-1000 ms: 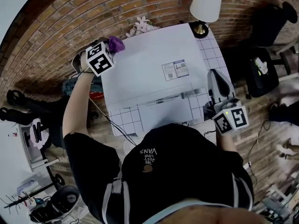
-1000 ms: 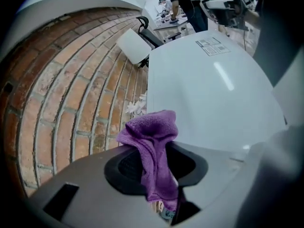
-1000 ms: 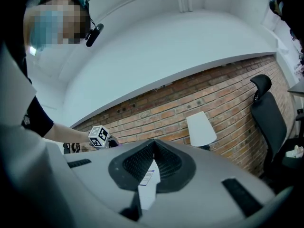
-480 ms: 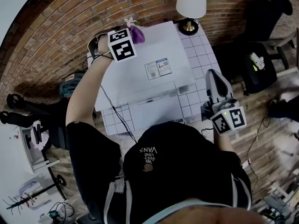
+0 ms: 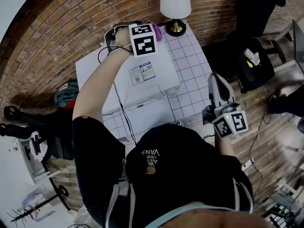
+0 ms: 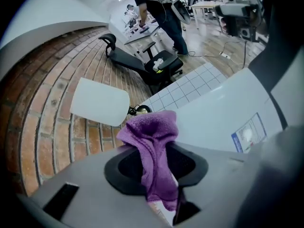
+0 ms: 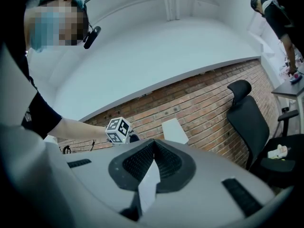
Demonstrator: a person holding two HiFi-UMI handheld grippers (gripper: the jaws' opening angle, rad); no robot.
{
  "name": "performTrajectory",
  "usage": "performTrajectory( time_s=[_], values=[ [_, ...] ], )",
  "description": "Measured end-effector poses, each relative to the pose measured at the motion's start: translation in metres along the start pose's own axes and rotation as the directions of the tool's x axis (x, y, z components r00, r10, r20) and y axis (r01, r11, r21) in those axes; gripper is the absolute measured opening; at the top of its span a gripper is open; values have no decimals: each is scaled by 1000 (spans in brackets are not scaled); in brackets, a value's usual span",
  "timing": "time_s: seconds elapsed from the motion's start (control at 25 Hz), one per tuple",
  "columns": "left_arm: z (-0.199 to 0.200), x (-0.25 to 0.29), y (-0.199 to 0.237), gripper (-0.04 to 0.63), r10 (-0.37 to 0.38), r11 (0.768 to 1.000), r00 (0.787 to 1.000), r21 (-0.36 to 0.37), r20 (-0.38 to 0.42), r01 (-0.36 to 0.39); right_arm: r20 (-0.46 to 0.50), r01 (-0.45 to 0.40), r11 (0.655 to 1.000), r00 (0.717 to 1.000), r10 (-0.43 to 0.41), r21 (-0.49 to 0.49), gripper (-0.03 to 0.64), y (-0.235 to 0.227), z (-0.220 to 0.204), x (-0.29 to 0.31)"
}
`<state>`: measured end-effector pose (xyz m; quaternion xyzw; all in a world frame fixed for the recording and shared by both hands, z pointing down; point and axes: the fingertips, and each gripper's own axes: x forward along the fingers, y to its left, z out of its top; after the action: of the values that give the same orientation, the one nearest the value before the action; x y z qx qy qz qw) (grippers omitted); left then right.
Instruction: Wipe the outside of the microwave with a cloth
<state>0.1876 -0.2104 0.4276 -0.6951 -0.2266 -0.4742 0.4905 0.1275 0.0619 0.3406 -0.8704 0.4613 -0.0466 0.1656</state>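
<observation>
Microwave (image 5: 164, 75) rear edge near the lamp (image 5: 175, 4) has the left gripper (image 6: 159, 175) clenching the cloth (image 6: 149, 129); right gripper (image 7: 149, 175) closed, well apart.

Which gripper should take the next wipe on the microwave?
Left: left gripper is shut on the purple terry cloth over the white microwave; right gripper is shut, empty, beside it.

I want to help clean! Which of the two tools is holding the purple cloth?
The left tool, held over the white boxy microwave, pinches the fuzzy purple cloth. The right tool is shut and empty.
</observation>
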Motion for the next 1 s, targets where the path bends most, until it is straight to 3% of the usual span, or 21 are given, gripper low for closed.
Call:
performTrajectory(
  time_s=[0.2,0.36,0.6,0.8,1.0],
  values=[
    [-2,-4,3,129,5,999,1000,-36,18,-5,1,-4,1000,1000,4,2,0,-3,2,-2],
    [-36,-24,-5,129,23,995,999,-93,23,-21,-9,-53,999,999,53,1,0,12,1,10],
    [-139,-67,-45,129,60,979,996,-192,-62,-71,-28,-179,984,983,179,-9,0,55,-5,42],
    [-235,-101,-96,129,51,944,986,-315,-160,-100,-48,-268,963,962,267,-12,0,91,-17,66],
    [-298,-119,-143,129,12,906,977,-411,-215,-102,-64,-316,949,947,315,-4,0,119,-25,80]
  ],
)
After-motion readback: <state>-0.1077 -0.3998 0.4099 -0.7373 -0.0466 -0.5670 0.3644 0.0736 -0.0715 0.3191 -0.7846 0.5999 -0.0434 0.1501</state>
